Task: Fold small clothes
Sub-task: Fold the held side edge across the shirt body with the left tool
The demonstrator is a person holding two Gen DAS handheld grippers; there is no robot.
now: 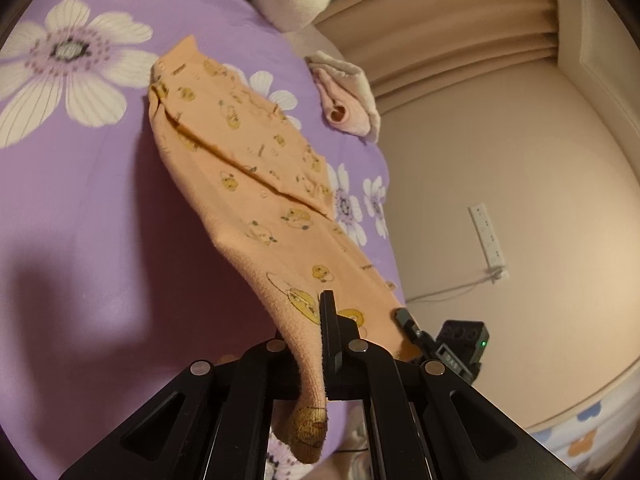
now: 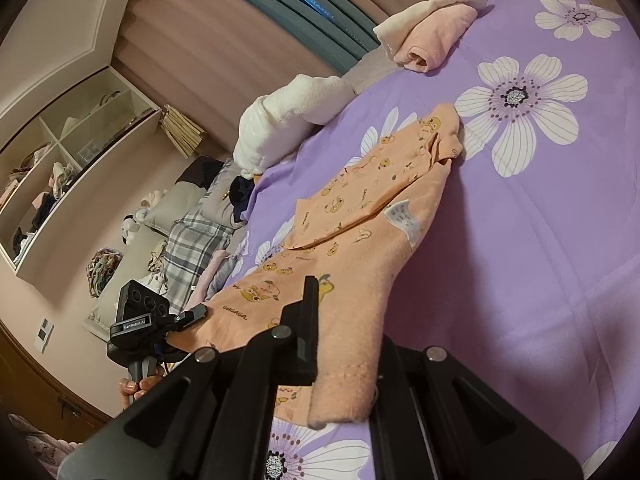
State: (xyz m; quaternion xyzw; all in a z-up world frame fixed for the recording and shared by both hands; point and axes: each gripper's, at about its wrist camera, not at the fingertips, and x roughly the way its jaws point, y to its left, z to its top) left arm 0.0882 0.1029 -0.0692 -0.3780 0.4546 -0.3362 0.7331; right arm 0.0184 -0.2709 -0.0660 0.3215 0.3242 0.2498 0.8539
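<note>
A small orange garment with a yellow duck print (image 1: 248, 176) is stretched above the purple flowered bedsheet (image 1: 72, 208); its far end rests on the sheet. My left gripper (image 1: 316, 344) is shut on one near corner of it, and cloth hangs down between the fingers. My right gripper (image 2: 340, 344) is shut on the other near corner of the orange garment (image 2: 360, 216). A white care label (image 2: 404, 216) shows on its edge. Each gripper appears in the other's view, the right gripper (image 1: 412, 328) and the left gripper (image 2: 192, 314), clamped on the hem.
A folded pink and cream garment (image 1: 348, 100) and a rolled white towel (image 2: 288, 120) lie at the sheet's far side. A wall with a power strip (image 1: 486, 236) is beside the bed. Shelves (image 2: 60, 168), pillows and piled clothes (image 2: 192, 232) stand beyond.
</note>
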